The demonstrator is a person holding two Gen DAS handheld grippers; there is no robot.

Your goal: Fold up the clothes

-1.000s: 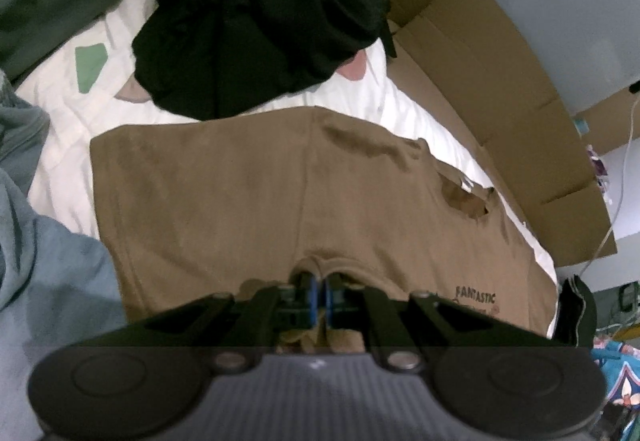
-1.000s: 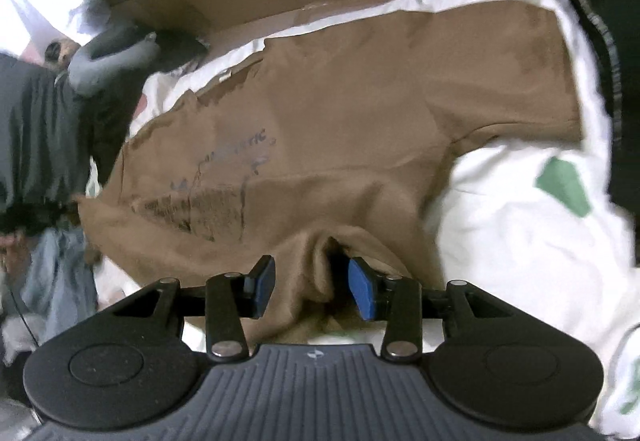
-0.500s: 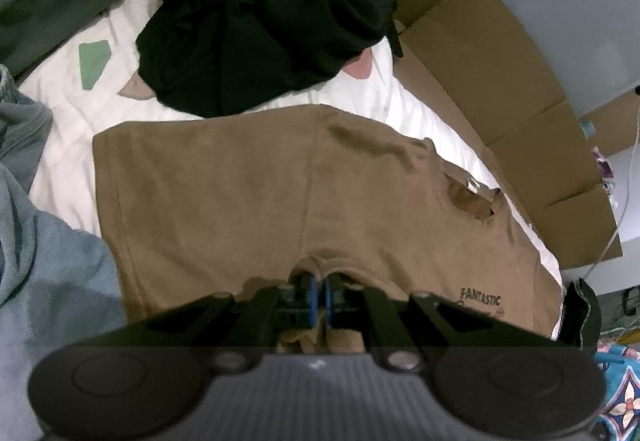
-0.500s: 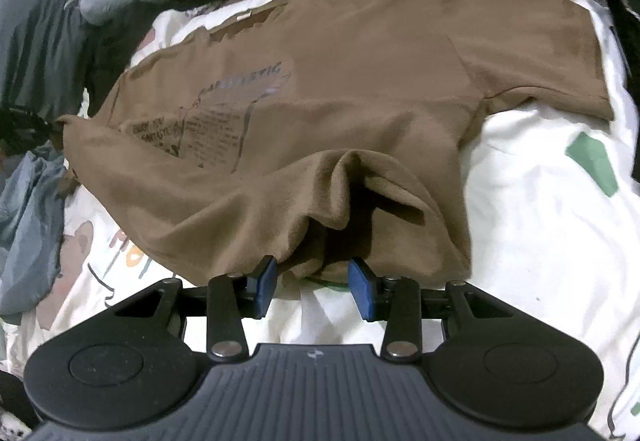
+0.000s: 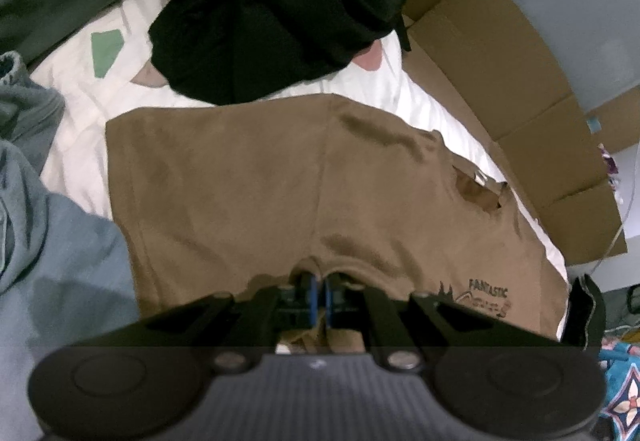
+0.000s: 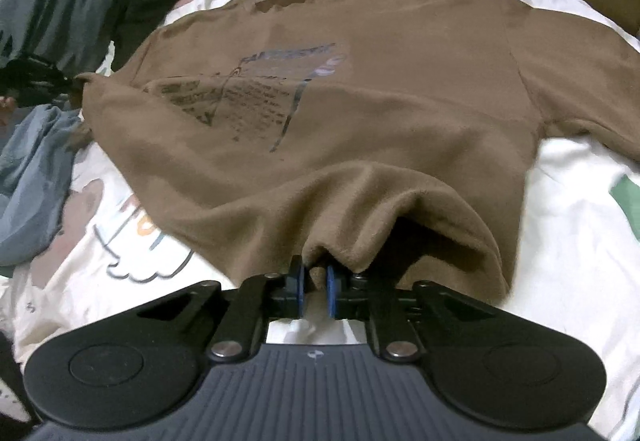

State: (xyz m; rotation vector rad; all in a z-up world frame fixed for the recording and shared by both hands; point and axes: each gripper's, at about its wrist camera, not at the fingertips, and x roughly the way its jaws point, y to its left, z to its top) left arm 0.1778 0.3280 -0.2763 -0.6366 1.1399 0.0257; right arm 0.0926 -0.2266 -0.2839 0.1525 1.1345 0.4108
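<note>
A brown T-shirt [image 5: 280, 193] with a dark chest print lies spread on a white patterned bedsheet [image 5: 80, 113]. My left gripper [image 5: 319, 295] is shut on the shirt's near edge, where the cloth puckers between the blue pads. In the right wrist view the same brown T-shirt [image 6: 360, 101] shows its print and its collar at the far side. My right gripper [image 6: 315, 287] is closing on a bunched fold of the shirt's near hem, and the blue pads press a small tuft of fabric between them.
A black garment pile [image 5: 272, 13] lies beyond the shirt. Blue-grey clothes [image 5: 48, 241] sit at the left, also seen as blue-grey clothes [image 6: 32, 177]. Flattened cardboard [image 5: 520, 101] borders the bed. Dark clothing [image 6: 60, 1] lies at the far left.
My right gripper has gone from open to nearly shut and now pinches the shirt's hem, having moved in over the bed. The left gripper has held still, gripping the shirt throughout.
</note>
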